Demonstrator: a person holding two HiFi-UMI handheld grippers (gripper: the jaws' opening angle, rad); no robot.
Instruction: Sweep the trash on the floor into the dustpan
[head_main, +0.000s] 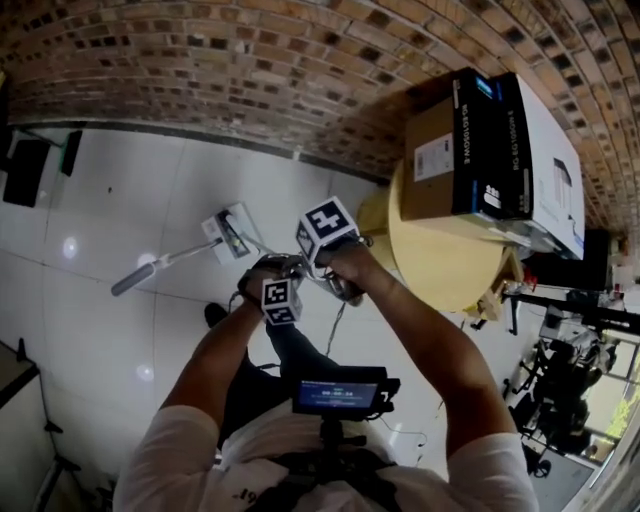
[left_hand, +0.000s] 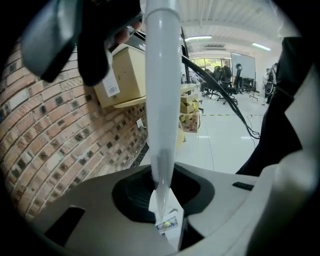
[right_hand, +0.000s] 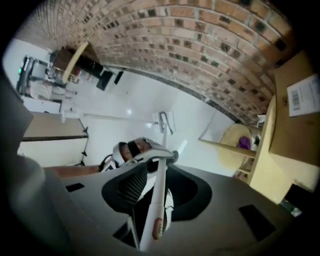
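Note:
One long white handle (left_hand: 162, 100) runs through both grippers. My left gripper (left_hand: 162, 200) is shut on it partway along. My right gripper (right_hand: 150, 200) sits at the handle's labelled top end (right_hand: 156, 227), jaws a little apart, with the handle slanting between the pads. In the right gripper view the handle runs past the left gripper (right_hand: 142, 150) down to a white sweeping head (right_hand: 165, 120) on the floor. The head view shows both grippers close together, left (head_main: 265, 272) and right (head_main: 305, 260), above that white head (head_main: 230, 235). A second grey handle (head_main: 150, 268) lies flat on the tiles. I can make out no trash.
A brick wall (head_main: 250, 70) runs along the far side. A round wooden table (head_main: 440, 260) at right carries a cardboard box (head_main: 435, 160) and a black-and-white box (head_main: 525, 150). Black objects (head_main: 25, 170) stand at the far left; office chairs (head_main: 570, 390) at lower right.

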